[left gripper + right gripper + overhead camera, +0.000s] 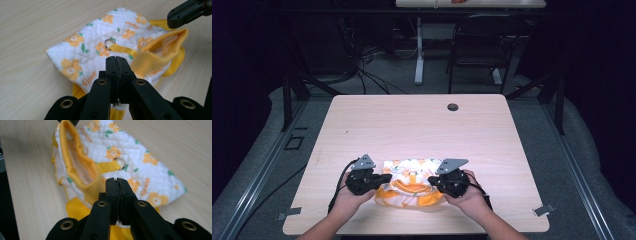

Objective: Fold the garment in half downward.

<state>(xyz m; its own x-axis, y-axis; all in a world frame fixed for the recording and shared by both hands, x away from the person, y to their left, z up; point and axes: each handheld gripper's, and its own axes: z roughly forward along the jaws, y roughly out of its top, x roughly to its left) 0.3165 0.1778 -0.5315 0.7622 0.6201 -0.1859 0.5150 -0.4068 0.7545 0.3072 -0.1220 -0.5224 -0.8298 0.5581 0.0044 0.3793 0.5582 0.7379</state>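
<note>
Both jaws pinch the near hem of the soft, light, quilted white-and-yellow flowered pet vest (412, 182), which will flop, so the ribbed yellow edges look like the best hold.

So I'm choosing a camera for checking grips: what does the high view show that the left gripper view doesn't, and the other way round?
The high view alone shows the whole table, its cable hole, both hands, the floor cables and the chair behind. The left gripper view alone shows the left gripper with jaws pressed together on a bit of the garment's fabric, the metal ring on the yellow strap, and the quilted flower print up close. Both show the white and yellow flowered garment on the wooden tabletop, with the right gripper at its other edge.
</note>
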